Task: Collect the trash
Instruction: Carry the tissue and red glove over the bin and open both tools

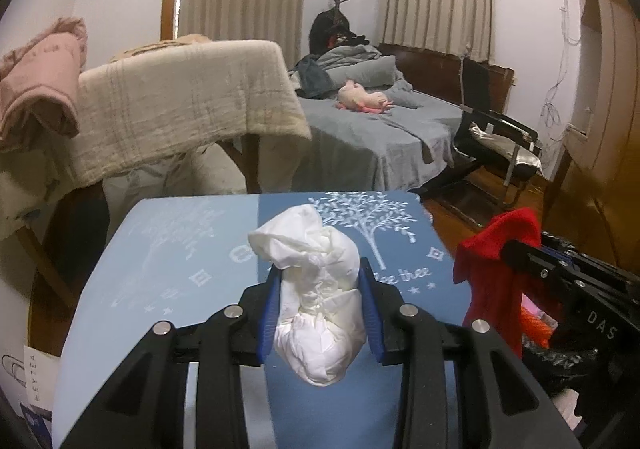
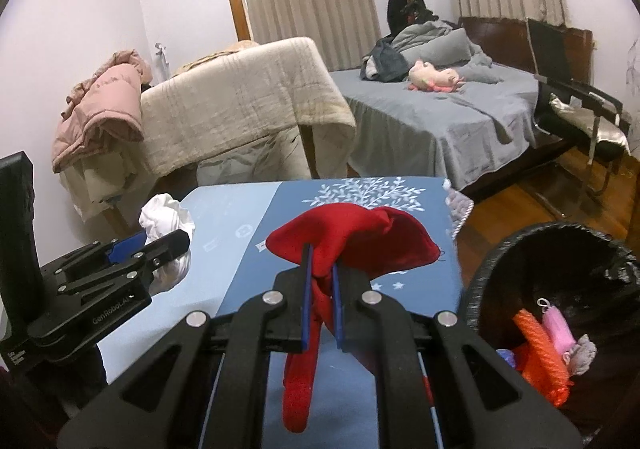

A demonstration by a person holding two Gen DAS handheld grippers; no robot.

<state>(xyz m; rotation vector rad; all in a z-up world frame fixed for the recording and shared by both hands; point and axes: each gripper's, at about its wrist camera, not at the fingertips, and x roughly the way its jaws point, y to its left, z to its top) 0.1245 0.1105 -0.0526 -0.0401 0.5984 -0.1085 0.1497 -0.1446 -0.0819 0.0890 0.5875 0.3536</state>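
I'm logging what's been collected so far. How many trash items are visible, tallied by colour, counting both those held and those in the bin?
White: 1, tissue wad in the left gripper
Red: 1, cloth in the right gripper
Orange: 1, mesh roll in the bin
Pink: 1, small item
Grey: 1, scrap
Total: 5

White script reading "thee" runs beneath a tree motif on the blue counter (image 1: 224,249); "HEYTEA" marks a paper bag (image 1: 34,377) at near left; "GenRobot.AI" labels the left gripper (image 2: 160,249); "DAS" the right gripper (image 1: 516,253).
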